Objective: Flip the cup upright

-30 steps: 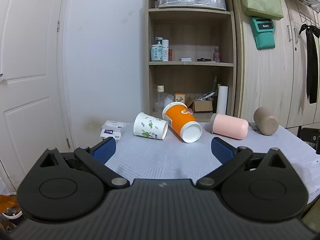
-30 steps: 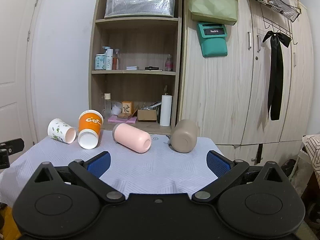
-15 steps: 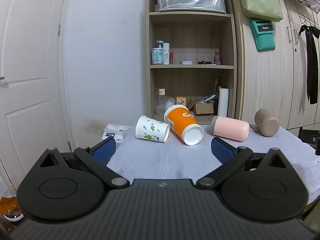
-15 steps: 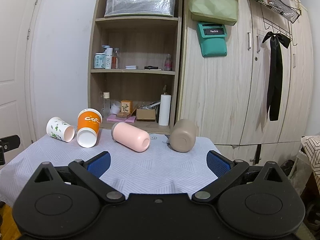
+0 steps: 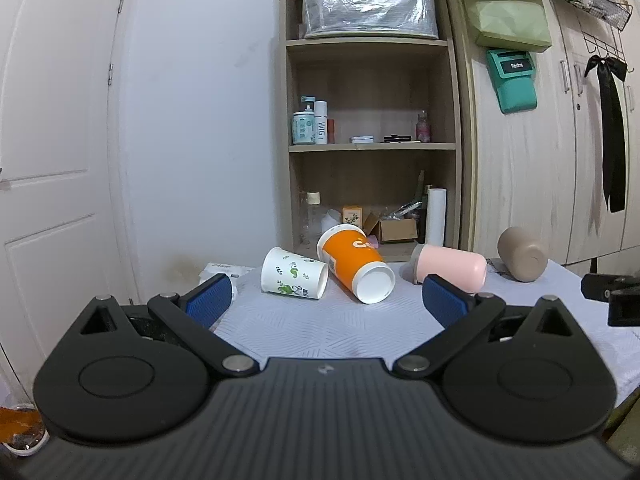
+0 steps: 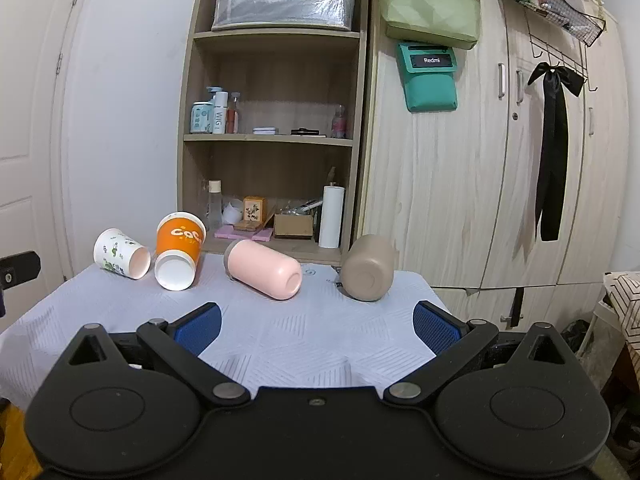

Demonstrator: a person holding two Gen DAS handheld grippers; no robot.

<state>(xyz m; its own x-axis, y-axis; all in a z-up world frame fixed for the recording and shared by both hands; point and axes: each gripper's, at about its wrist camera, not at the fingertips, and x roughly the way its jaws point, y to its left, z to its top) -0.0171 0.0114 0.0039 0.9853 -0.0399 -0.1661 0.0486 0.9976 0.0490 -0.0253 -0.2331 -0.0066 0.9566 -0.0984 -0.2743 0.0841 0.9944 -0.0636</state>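
Observation:
Several cups lie on their sides on a white-clothed table: a white leaf-print paper cup, an orange paper cup, a pink cup and a tan cup. My left gripper is open and empty, short of the white and orange cups. My right gripper is open and empty, short of the pink and tan cups.
A wooden shelf unit with bottles and boxes stands behind the table. Wooden cupboards are to the right, a white door to the left. Small white boxes lie at the table's far left corner.
Both views have shifted slightly; the cups sit a little higher and nearer in the frames. The cups themselves have not moved. Both grippers stay open.

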